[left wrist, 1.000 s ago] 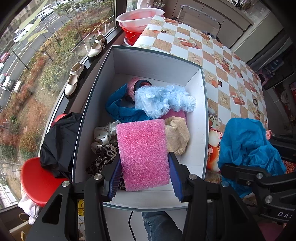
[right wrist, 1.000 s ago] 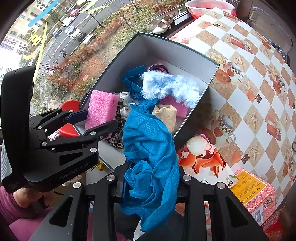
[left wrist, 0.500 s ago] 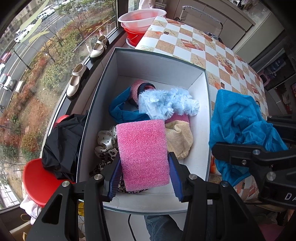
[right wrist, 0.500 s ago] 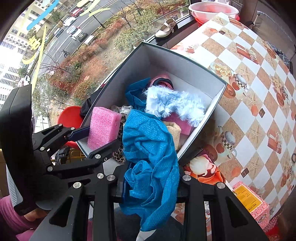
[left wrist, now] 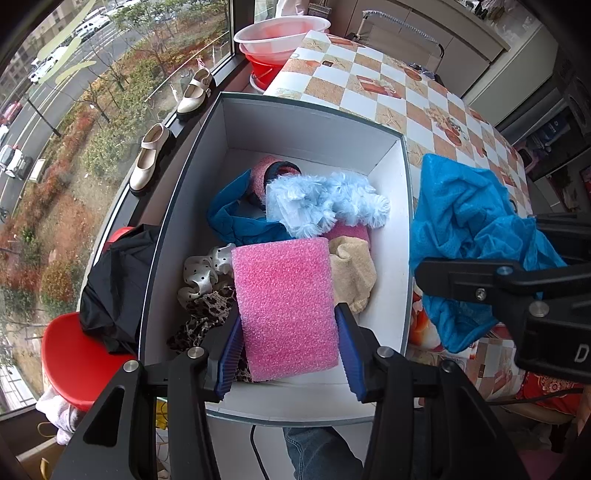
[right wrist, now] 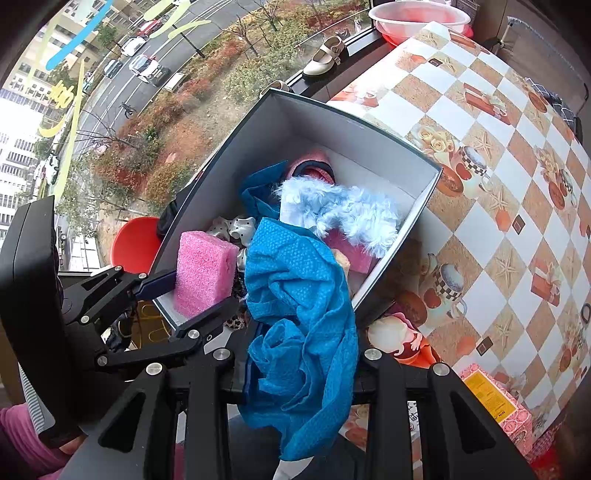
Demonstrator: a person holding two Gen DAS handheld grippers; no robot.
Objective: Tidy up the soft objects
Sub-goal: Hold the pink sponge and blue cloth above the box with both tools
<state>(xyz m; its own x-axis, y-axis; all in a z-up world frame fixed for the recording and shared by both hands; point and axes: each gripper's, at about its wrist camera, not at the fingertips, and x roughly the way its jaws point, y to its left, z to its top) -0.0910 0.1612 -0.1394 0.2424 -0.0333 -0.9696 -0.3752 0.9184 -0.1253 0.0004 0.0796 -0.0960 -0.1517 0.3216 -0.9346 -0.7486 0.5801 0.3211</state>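
My left gripper (left wrist: 288, 354) is shut on a pink foam sponge (left wrist: 284, 302) and holds it over the near end of the grey storage box (left wrist: 306, 114). It also shows in the right wrist view (right wrist: 203, 271). My right gripper (right wrist: 301, 373) is shut on a blue cloth (right wrist: 299, 314), which hangs over the box's right rim; the cloth also shows in the left wrist view (left wrist: 465, 229). In the box lie a fluffy light-blue piece (left wrist: 325, 206), a teal cloth (left wrist: 232, 218), a beige cloth (left wrist: 351, 269), a polka-dot piece (left wrist: 203, 269) and a leopard-print piece (left wrist: 207, 314).
The box stands at the table edge by a window. The checkered tablecloth (right wrist: 498, 147) lies to the right. A pink carton (right wrist: 495, 402) sits at the near right. Red stool (left wrist: 74, 354) with black cloth (left wrist: 114, 284), shoes (left wrist: 147, 158) and stacked basins (left wrist: 280, 33) are to the left and far.
My right gripper has carried the blue cloth up and leftward toward the box rim. My left gripper keeps the pink sponge over the box, almost unmoved.
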